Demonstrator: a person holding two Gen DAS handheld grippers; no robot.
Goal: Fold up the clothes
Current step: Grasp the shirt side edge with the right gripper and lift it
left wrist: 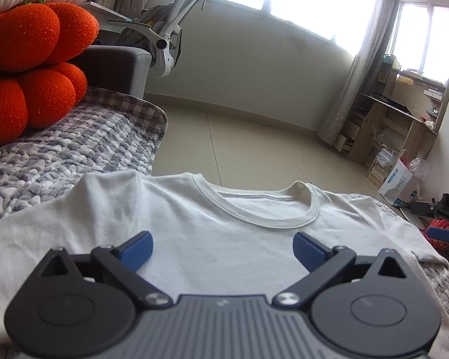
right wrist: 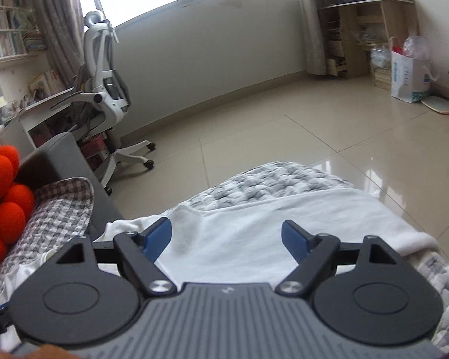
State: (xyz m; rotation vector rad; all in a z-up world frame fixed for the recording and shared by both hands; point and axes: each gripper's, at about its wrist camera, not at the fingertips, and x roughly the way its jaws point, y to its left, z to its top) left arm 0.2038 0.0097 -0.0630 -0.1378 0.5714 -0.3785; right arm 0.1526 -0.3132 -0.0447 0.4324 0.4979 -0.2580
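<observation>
Holding my left hand-held gripper (left wrist: 223, 246) over the chest of the white T-shirt (left wrist: 194, 224), I have its blue pads spread wide with nothing between them; they hover just below the ribbed collar (left wrist: 284, 223). The shirt lies face up and flat on the grey quilted blanket (left wrist: 60, 152) that covers the sofa, its neck turned toward the tiled floor (left wrist: 254, 137). My right hand-held gripper (right wrist: 227, 239) is also spread and empty, its jaws parted above the shirt's right part, where the white cloth ends at a straight edge against the blanket. In the left wrist view a tip of that right tool shows at the far right, clear of the shirt. Orange knitted cushions (left wrist: 30, 59) are stacked at the sofa's left end, well apart from the shirt. A white office chair (right wrist: 104, 74) stands beyond the sofa arm.
</observation>
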